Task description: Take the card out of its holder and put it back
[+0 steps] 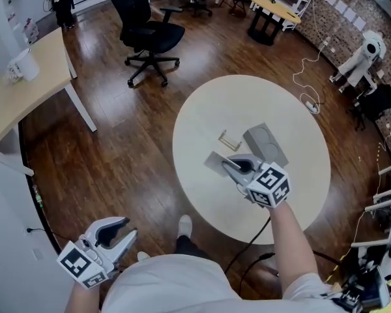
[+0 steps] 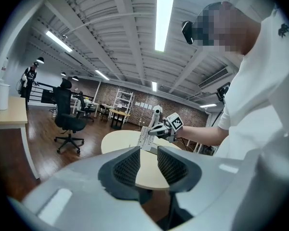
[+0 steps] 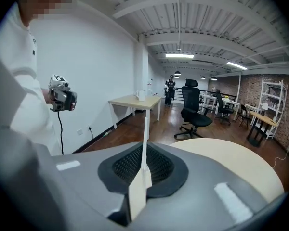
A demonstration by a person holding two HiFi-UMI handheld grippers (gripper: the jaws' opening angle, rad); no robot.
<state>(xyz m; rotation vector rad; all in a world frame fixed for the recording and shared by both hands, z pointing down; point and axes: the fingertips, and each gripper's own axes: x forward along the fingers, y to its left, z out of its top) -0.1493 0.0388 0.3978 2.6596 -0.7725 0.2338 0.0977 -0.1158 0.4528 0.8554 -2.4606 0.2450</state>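
Note:
My right gripper [image 1: 230, 165] hovers over the round white table [image 1: 293, 181], shut on a pale card [image 1: 216, 163]. In the right gripper view the card [image 3: 144, 143] stands edge-on, pinched between the dark pads [image 3: 159, 165]. The small gold wire holder [image 1: 229, 140] sits empty on the table just beyond the card. My left gripper [image 1: 120, 232] hangs low at the front left, off the table, open with nothing between its jaws. From the left gripper view I see the right gripper [image 2: 166, 127] holding the card [image 2: 144, 137] above the table.
A grey flat block with two round recesses [image 1: 266, 143] lies right of the holder. A black office chair [image 1: 150, 34] stands behind the table, and a wooden desk [image 1: 26, 90] stands at the left. A white cable [image 1: 309, 100] trails over the table's far right edge.

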